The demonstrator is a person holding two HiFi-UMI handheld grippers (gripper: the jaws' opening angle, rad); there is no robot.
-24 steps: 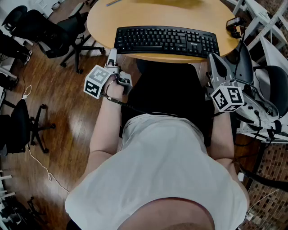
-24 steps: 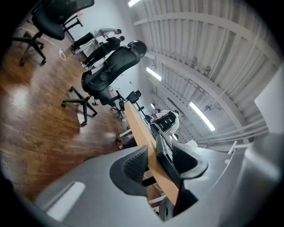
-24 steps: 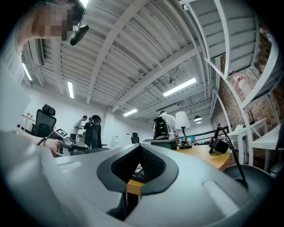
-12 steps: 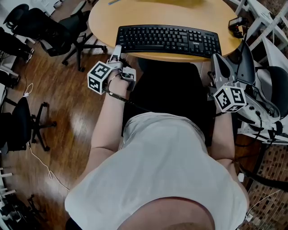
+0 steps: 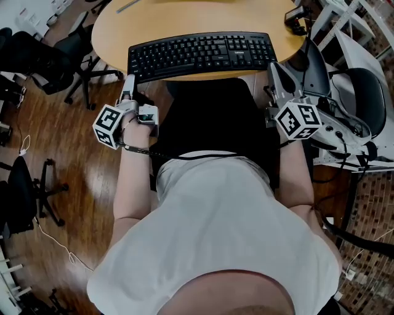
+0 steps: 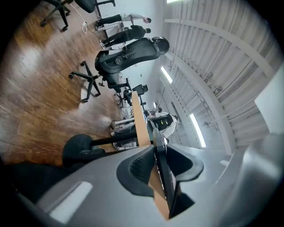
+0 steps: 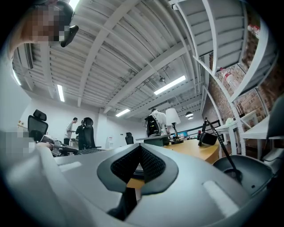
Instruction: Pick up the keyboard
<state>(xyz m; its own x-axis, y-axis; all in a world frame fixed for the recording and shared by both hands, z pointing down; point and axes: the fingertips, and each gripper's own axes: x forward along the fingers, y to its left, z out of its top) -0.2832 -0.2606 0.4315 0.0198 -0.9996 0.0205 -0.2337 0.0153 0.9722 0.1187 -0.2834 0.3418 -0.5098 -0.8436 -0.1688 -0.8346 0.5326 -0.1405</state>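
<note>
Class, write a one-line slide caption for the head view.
Person holds the left tool and right tool near the ends of the black keyboard on a round wooden table.

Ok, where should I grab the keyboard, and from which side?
Probably the keyboard by its two short ends, coming in level from the person's side: it is long, thin and lies flat, with its front edge close to the round table rim.

- The black keyboard (image 5: 200, 54) lies along the near edge of the round wooden table (image 5: 111, 27) in front of you.
- Your left gripper (image 5: 129, 83) reaches the keyboard's left front corner.
- Your right gripper (image 5: 275, 69) sits just beside the keyboard's right end.
- Black office chairs (image 5: 58, 52) stand on the wooden floor (image 5: 74, 160) to your left.
</note>
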